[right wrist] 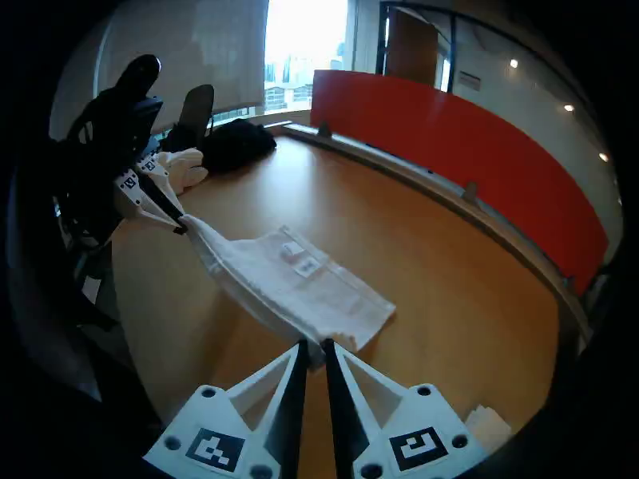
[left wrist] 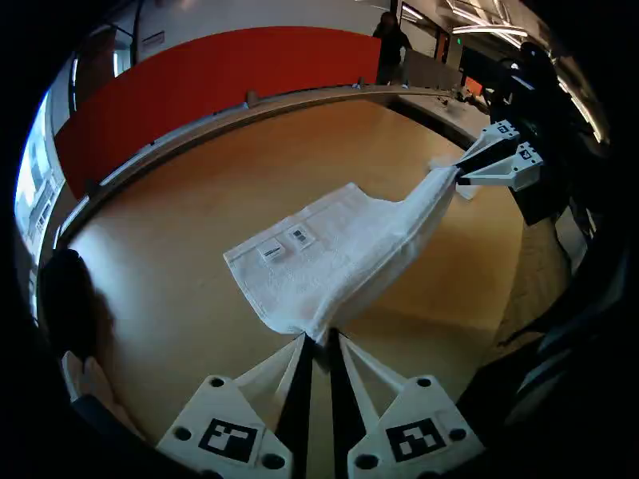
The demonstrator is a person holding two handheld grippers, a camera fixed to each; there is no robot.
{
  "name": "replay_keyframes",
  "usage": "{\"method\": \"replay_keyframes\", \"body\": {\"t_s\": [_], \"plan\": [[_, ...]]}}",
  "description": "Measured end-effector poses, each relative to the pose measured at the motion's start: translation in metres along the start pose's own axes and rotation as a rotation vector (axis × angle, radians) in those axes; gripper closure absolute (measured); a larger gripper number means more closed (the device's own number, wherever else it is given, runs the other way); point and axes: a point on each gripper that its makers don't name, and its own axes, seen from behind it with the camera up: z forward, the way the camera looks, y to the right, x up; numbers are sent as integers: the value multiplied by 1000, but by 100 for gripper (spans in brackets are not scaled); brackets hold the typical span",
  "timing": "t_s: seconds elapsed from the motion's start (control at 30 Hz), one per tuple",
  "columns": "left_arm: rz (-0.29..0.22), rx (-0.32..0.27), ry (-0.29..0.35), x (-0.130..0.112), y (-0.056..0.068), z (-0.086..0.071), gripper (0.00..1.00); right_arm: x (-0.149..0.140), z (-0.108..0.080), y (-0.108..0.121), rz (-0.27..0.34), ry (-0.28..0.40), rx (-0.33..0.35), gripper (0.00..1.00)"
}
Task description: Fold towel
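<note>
A white towel [left wrist: 335,247] with two small labels lies partly on the wooden table [left wrist: 200,239]. One long edge is lifted and stretched between the two grippers. My left gripper [left wrist: 322,339] is shut on the near corner at the bottom of the left gripper view. My right gripper [left wrist: 459,174] pinches the far corner at the upper right there. In the right gripper view, the right gripper [right wrist: 315,349] is shut on its towel [right wrist: 295,287] corner. The left gripper [right wrist: 180,226] holds the other end, raised at the left.
A red partition [left wrist: 224,72] runs along the table's far edge. A person [left wrist: 391,44] stands far behind it. A dark bag [right wrist: 236,144], a pile of white cloths [right wrist: 182,169] and a chair [right wrist: 196,104] are at the table's far end. Bare wood surrounds the towel.
</note>
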Motion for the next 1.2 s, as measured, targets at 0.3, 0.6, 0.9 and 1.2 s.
{"method": "replay_keyframes", "body": {"t_s": [0.3,0.6,0.9,1.2], "plan": [[-15,3,5,2,6,-13,86,5,-13,-4,-7,2,8,84],[-12,8,-11,1,6,-12,86,4,-11,-6,-17,-5,14,84],[8,33,-28,8,-5,2,87,4,3,4,-15,-26,13,84],[-4,44,-57,13,-22,28,87,0,30,23,-11,-56,12,84]]}}
